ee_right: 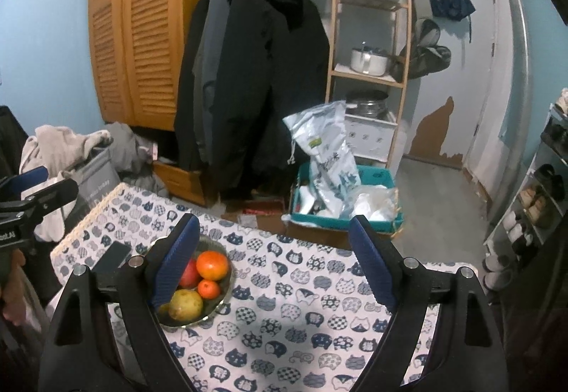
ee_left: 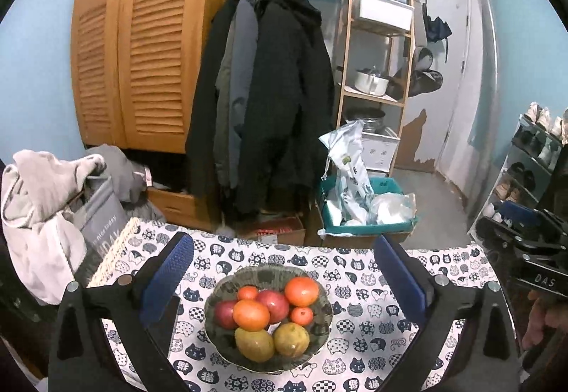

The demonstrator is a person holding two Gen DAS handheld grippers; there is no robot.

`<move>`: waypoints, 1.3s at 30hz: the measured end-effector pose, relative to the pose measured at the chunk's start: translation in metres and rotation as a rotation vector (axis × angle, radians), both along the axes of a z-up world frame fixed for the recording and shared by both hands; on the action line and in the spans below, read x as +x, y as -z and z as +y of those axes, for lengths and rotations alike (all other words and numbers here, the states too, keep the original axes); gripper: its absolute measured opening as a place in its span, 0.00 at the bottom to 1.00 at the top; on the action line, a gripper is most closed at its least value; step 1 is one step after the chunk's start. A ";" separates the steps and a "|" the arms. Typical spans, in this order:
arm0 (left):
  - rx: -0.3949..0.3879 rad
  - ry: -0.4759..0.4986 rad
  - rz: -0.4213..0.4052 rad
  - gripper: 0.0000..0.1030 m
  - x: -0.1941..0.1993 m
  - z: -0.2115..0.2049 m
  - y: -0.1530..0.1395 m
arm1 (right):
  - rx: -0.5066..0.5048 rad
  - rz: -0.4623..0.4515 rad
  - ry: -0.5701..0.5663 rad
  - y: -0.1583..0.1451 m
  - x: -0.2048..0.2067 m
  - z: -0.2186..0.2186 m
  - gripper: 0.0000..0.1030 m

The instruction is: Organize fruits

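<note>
All fruit was seen gathered in the bowl [ee_left: 213, 328] on the tabletop [ee_left: 372, 349]; none lay outside it. This fitted either a finished gathering or fruit awaiting removal, so no move could be named. Counted in the bowl: two red apples [ee_left: 273, 303], two yellow-green pears [ee_left: 254, 344], two large oranges [ee_left: 301, 290], two small tangerines [ee_left: 301, 316]. Left hand-held gripper [ee_left: 284, 280] above the bowl and right hand-held gripper [ee_right: 273, 259] to the bowl's right were both spread wide, holding nothing.

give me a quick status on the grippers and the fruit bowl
Left gripper open, empty, above the fruit bowl. Right gripper open, empty, over bare tablecloth. All fruit in the bowl. Nothing in the way.
</note>
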State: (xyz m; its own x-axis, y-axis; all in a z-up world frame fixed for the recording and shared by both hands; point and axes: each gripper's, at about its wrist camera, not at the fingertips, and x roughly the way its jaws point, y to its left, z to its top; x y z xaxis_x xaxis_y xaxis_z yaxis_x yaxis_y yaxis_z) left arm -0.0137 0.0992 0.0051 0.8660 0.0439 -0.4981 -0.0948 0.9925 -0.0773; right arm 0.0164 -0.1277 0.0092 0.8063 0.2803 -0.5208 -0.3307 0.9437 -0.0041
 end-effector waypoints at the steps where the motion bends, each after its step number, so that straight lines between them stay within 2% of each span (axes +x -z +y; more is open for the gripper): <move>1: 0.002 -0.001 -0.002 0.99 0.000 -0.001 -0.001 | 0.009 -0.004 0.002 -0.001 -0.002 -0.003 0.82; 10: 0.023 -0.008 -0.011 0.99 0.000 -0.011 -0.008 | -0.020 -0.040 0.037 -0.001 -0.007 -0.011 0.82; 39: 0.032 -0.029 0.016 0.99 0.003 -0.016 -0.008 | -0.034 -0.025 0.062 0.003 -0.003 -0.019 0.82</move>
State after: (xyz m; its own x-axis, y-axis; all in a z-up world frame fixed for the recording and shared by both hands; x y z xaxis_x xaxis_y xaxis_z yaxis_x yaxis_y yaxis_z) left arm -0.0106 0.0833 0.0132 0.8559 0.0848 -0.5101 -0.1245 0.9912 -0.0441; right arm 0.0139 -0.1469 0.0066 0.8345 0.2119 -0.5086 -0.2710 0.9616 -0.0441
